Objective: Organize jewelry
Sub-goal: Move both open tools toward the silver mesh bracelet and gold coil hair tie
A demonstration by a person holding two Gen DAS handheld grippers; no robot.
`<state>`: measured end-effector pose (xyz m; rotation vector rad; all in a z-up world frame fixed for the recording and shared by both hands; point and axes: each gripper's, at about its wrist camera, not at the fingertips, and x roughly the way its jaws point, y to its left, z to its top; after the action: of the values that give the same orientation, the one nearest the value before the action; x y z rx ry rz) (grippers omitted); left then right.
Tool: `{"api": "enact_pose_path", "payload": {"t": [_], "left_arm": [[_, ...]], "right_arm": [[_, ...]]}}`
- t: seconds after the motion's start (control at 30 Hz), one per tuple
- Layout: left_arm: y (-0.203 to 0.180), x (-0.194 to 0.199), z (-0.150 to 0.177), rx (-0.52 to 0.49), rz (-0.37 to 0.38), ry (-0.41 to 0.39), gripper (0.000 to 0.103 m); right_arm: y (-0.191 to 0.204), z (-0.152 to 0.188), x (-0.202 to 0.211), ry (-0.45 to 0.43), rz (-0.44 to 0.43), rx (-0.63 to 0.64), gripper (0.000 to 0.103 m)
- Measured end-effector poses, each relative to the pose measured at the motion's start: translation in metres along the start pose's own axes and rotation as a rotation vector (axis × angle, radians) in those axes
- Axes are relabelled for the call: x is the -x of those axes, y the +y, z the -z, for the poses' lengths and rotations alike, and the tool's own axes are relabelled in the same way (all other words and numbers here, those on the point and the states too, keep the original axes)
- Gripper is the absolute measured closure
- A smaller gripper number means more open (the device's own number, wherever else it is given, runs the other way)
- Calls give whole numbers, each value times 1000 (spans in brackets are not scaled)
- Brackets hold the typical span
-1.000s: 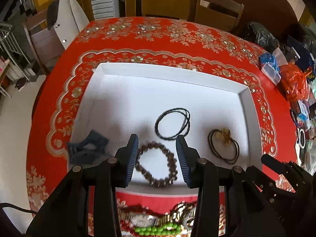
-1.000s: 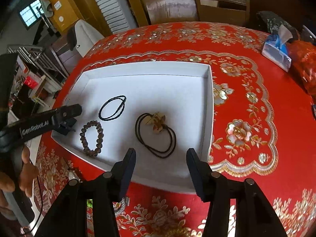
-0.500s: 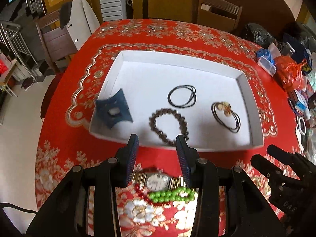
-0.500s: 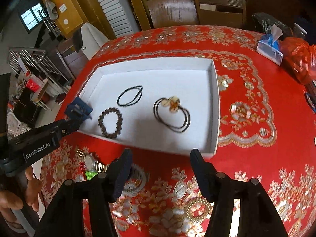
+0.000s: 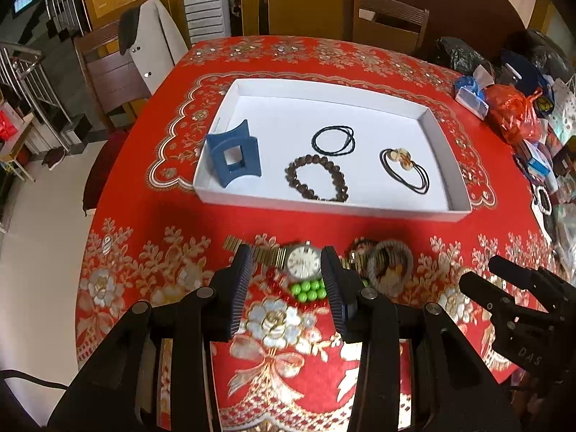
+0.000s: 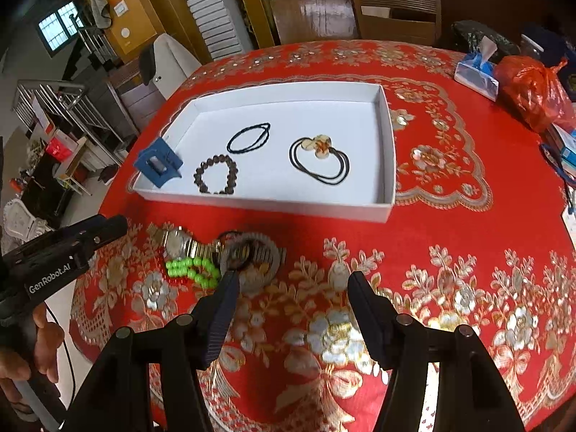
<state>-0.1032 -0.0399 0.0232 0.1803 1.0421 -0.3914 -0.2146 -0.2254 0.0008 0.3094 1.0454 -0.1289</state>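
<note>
White tray [image 5: 446,151] on red tabletop [image 6: 450,252]. In tray: blue clip [image 5: 232,154] at its left end, bead bracelet [image 5: 316,181], black cord loop [image 5: 333,139], flower hair tie [image 5: 405,169]. Below tray's near wall: watch [image 5: 304,261], green beads [image 5: 307,289], loose rings. My left tongs [image 5: 286,280] released, empty, over watch. Right tongs [image 6: 291,298] released, empty.

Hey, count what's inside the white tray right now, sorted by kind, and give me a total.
In the white tray:
Black hair ties: 2, one plain, one with a flower charm
Brown bead bracelet: 1
Blue hair claw clip: 1
Total: 4
</note>
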Motion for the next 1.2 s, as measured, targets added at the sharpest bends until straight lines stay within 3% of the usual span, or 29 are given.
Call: {"api": "enact_pose_path", "payload": {"t": [0.4,0.67,1.13,1.2], "left_arm": [[18,9,27,5,27,8,58],[34,1,45,8,84,61,56],[-10,-10,21,-61,199,77,56],[-19,-15,17,-74,212,92,56]], "right_arm": [[-5,29,11,-4,33,-28,43],[-21,46,8,16,59,-61,42],[-66,54,2,27,98,-107,43],[-66,49,-1,21,108,-86,50]]}}
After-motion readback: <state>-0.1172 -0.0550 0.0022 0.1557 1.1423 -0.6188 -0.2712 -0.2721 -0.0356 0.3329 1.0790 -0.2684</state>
